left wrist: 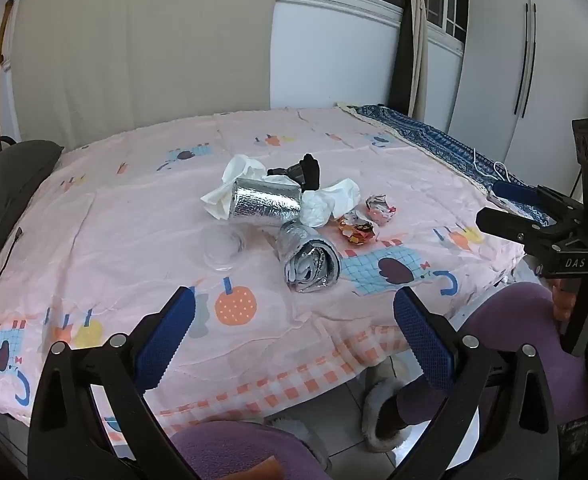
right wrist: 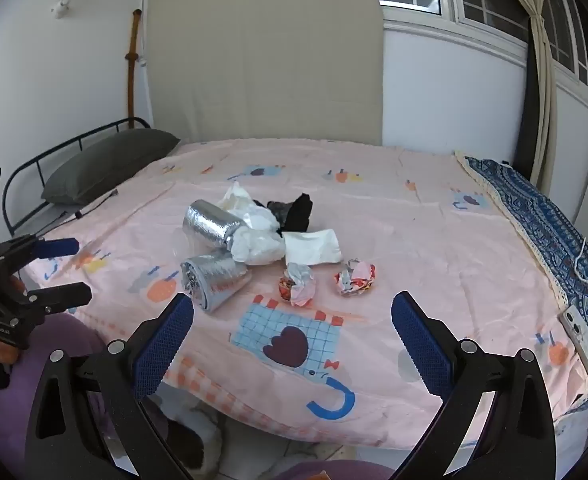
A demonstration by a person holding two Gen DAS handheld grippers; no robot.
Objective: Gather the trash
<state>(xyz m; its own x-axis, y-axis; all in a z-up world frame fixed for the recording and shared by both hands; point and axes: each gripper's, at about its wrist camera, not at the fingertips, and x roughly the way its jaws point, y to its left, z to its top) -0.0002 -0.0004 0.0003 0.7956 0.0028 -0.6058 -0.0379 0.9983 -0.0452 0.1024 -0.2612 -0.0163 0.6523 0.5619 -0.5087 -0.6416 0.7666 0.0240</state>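
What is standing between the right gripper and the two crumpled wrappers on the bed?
Nothing visible. The right gripper is open, and only bare pink bedspread separates it from the crumpled wrappers. The nearer silver foil roll lies off to the left.

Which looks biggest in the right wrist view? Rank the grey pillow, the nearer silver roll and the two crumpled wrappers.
1. Grey pillow, though farthest away.
2. Nearer silver roll.
3. The two crumpled wrappers, left and right, look alike; no ranking between them.

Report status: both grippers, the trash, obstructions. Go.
Left gripper open, empty; right gripper open, empty. Trash pile mid-bed, untouched: foil rolls, tissues, crumpled wrappers. Path clear; black item sits among the tissues.
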